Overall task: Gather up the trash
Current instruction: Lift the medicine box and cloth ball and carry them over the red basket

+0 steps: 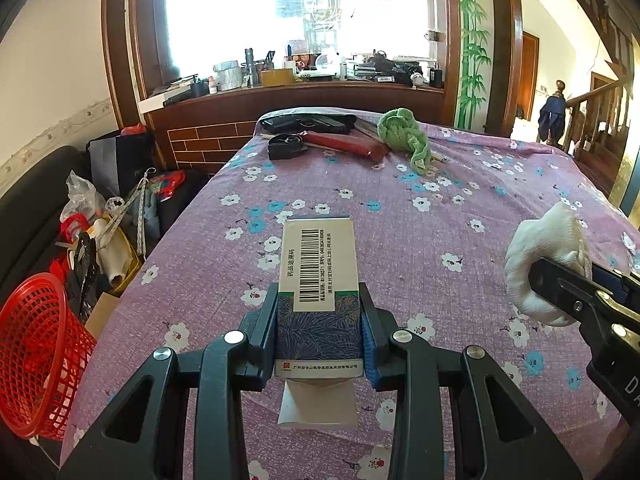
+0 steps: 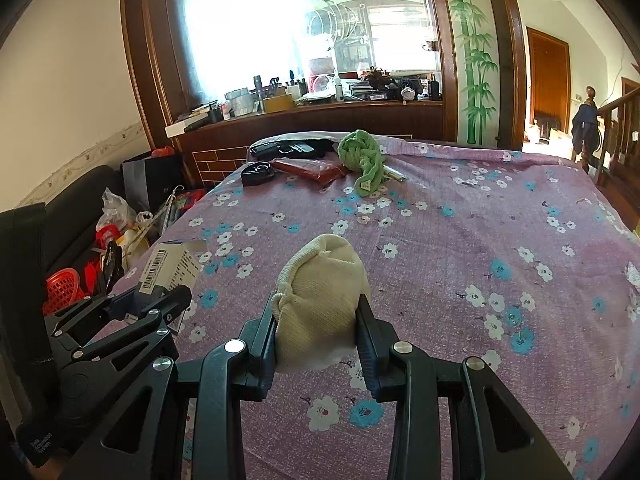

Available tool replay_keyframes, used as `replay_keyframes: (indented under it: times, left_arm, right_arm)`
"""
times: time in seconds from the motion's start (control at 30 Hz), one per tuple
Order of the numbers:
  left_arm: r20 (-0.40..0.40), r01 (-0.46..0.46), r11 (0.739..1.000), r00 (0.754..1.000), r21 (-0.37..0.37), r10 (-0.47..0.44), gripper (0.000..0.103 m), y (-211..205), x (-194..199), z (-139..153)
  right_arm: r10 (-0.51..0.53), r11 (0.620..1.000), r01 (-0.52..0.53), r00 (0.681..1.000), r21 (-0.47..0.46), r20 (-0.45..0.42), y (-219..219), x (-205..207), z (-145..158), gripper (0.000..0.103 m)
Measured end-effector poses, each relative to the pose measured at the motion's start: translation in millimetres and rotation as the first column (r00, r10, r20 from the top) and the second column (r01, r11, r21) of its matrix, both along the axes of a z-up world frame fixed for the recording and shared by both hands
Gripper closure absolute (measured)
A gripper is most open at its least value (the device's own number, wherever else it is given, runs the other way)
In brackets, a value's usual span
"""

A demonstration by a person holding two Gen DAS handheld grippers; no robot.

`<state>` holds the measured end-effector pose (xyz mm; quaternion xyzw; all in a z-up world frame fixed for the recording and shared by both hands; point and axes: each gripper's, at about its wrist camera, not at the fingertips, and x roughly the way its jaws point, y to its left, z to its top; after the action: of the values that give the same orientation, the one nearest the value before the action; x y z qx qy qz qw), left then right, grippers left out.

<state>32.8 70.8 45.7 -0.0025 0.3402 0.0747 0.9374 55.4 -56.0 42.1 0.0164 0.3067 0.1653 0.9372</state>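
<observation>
Right now my left tongs [image 1: 320, 332] clamp the medicine box [image 1: 318, 280] and my right tongs [image 2: 316, 332] pinch the cloth wad [image 2: 320, 304]; either could slip before reaching the red basket [image 1: 36, 352] beside the bed [image 1: 400, 220].

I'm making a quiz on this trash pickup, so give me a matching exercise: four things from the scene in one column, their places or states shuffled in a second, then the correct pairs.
Things:
1. medicine box
2. white cloth bundle
3. green towel
4. red mesh basket

Places or states:
A. lying loose at the far end of the floral tablecloth
B. off the table's left edge, down by the floor clutter
C. clamped in the left claw
D. clamped in the right claw

Pairs: 1-C, 2-D, 3-A, 4-B
</observation>
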Motion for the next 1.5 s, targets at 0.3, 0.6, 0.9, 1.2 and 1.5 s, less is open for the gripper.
replay_keyframes:
  times: [0.3,0.6,0.9,1.2,1.5]
  left_arm:
    - [0.025,-0.019,1.0,0.999,0.009,0.019,0.07,1.0,0.0,4.2]
    - [0.064,-0.056,0.998,0.996,0.028,0.054,0.07,0.7,-3.5,11.0]
    - [0.102,-0.057,0.998,0.993,0.027,0.053,0.07,4.5,-43.4,36.3]
    - [0.144,-0.112,0.994,0.983,0.006,0.11,0.07,41.6,-87.6,55.6]
    - [0.16,-0.206,0.978,0.965,-0.035,0.208,0.07,99.9,-117.2,61.0]
  right_arm:
    - [-0.012,1.0,0.012,1.0,0.006,0.019,-2.0,-3.1,3.4,0.065]
    - [-0.037,0.999,0.036,0.998,0.014,0.054,-5.9,-5.7,8.8,0.065]
    - [-0.033,0.997,0.029,0.998,0.076,0.059,-10.8,-12.9,23.4,0.065]
    - [0.066,0.989,-0.068,0.998,0.133,0.019,18.3,-36.1,28.5,0.065]
    - [0.179,0.979,-0.179,0.984,0.1,0.008,76.0,-51.4,32.5,0.065]
